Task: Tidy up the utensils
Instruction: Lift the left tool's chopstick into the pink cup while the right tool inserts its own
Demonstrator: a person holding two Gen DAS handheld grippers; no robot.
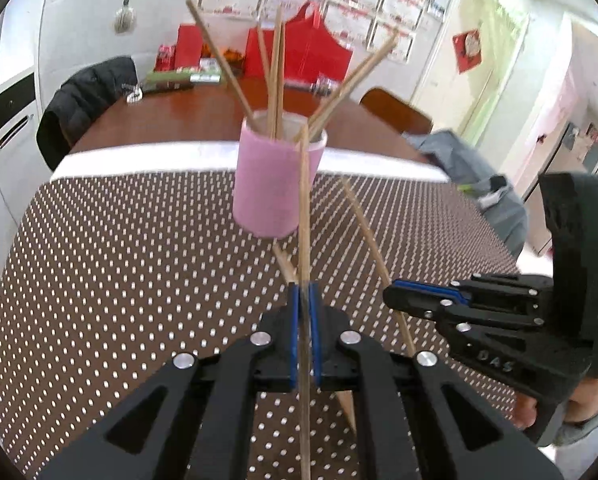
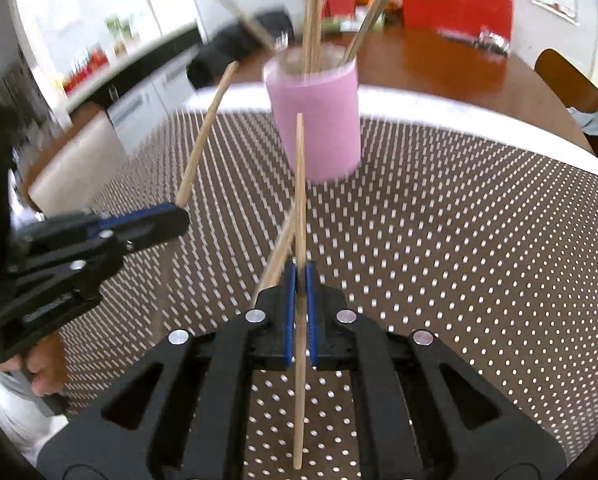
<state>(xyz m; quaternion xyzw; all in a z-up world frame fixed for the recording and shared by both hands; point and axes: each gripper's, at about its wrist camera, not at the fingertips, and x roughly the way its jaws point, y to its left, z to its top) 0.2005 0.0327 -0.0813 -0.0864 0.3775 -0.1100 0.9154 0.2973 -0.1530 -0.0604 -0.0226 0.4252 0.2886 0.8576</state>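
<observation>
Both tongs carrying chopsticks toward the pink cup

Left tongs (image 1: 304, 300) and right tongs (image 2: 299, 280) each clench one chopstick (image 1: 304, 216) mid-shaft above the bench (image 1: 119, 264), near the cup (image 1: 277, 184); light, stiff, slippery wood likely pivots unless pinched near middle.

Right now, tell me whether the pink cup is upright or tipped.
Upright. The pink cup stands on its base on the dotted cloth, its open mouth facing up with chopsticks standing inside.
</observation>
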